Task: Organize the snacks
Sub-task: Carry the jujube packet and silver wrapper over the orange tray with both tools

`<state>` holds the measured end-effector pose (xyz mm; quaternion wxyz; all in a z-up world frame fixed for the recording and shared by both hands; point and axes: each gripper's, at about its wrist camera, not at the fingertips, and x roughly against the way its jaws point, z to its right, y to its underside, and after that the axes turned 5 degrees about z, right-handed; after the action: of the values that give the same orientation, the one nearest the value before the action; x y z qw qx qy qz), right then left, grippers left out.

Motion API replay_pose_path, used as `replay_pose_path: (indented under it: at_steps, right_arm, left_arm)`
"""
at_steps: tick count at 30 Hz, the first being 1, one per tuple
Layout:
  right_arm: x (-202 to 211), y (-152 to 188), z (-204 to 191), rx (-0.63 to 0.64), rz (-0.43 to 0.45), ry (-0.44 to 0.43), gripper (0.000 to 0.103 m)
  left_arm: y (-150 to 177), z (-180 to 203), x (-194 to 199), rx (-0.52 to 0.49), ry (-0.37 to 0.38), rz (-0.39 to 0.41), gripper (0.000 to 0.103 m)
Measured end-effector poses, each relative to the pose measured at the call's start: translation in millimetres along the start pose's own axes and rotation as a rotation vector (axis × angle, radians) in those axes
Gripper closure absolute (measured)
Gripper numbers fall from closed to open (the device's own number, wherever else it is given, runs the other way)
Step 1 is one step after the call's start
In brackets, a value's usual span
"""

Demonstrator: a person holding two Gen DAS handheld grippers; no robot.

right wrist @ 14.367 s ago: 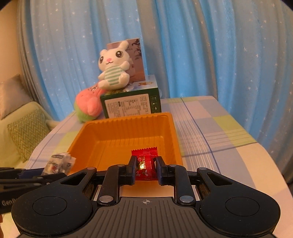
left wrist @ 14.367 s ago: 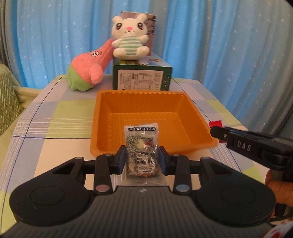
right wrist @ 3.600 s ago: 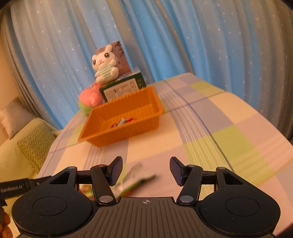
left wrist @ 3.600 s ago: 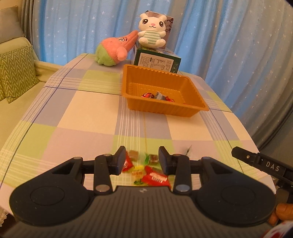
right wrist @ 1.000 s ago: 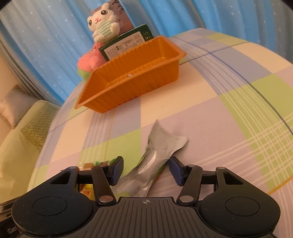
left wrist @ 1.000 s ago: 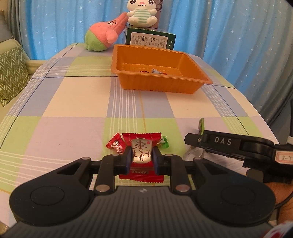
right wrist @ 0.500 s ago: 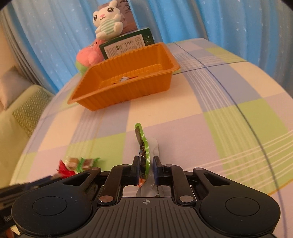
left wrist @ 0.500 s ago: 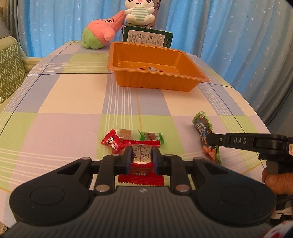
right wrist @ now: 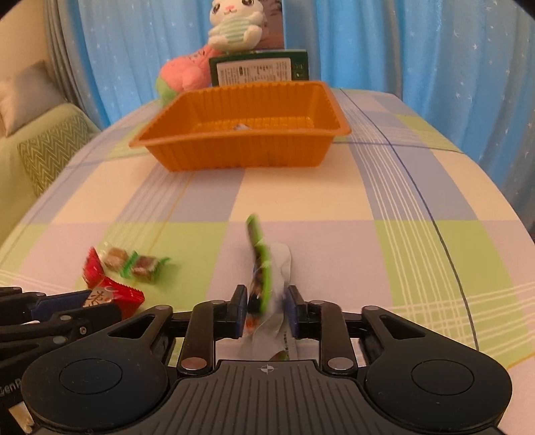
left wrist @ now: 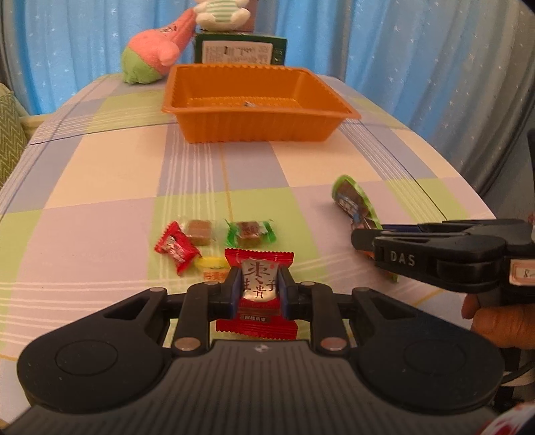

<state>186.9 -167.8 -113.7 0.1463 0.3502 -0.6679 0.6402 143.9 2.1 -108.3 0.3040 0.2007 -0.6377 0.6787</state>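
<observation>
Snacks are being sorted on a checked desk, and both grippers are loaded. A red snack packet with big characters on a silver patch is being pinched flat between the jaws of the left gripper, low over the near part of the desk. Just ahead of it, a little cluster is being left lying on the cloth: a small red candy, a brown cube in clear wrap, a green-wrapped candy and a yellow candy half tucked behind the red packet.

Over on the right, a long green-edged snack pouch is being gripped on edge by the right gripper, its jaws pressed in against the pouch's lower end while the top end is sticking up and forward, a bit blurred. In the left wrist view the same pouch is being seen poking out past the right gripper, well clear of the candy cluster.

Further back, an orange tray is being shown sitting on the desk, with a bit of wrapper barely peeking over its rim. Behind it a green box is being used as a seat by a white plush bunny, with a pink and green plush lying beside it.
</observation>
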Motion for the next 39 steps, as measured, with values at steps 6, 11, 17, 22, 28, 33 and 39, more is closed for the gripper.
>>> replay_pose_path:
  at_steps: [6, 11, 17, 22, 28, 33, 39]
  right_arm:
    - [-3.0, 1.8, 10.8, -0.050, -0.024, -0.018, 0.073]
    - [-3.2, 1.5, 10.5, -0.042, -0.024, -0.021, 0.073]
    - [-5.0, 1.1, 8.3, -0.022, -0.017, -0.022, 0.073]
    - [-4.2, 0.8, 5.9, -0.022, -0.010, -0.014, 0.077]
    - [6.0, -3.7, 4.9, -0.016, 0.038, 0.000, 0.078]
    - [16.6, -11.5, 4.5, -0.013, 0.082, 0.000, 0.078]
    - [26.3, -22.9, 2.4, -0.007, 0.116, -0.018, 0.078]
  left_arm:
    - [4.0, 8.8, -7.5, -0.055, -0.016, -0.006, 0.082]
    - [4.9, 17.7, -11.5, -0.137, -0.040, -0.020, 0.081]
    - [7.4, 14.2, -15.6, -0.105, -0.025, -0.034, 0.081]
    - [6.8, 10.0, -11.2, -0.065, -0.020, -0.016, 0.082]
    - [-1.7, 6.3, -2.6, -0.028, -0.015, 0.020, 0.082]
    - [-12.7, 5.5, 5.4, -0.009, -0.015, 0.054, 0.082]
    - [-27.8, 2.0, 9.2, 0.001, -0.023, 0.084, 0.082]
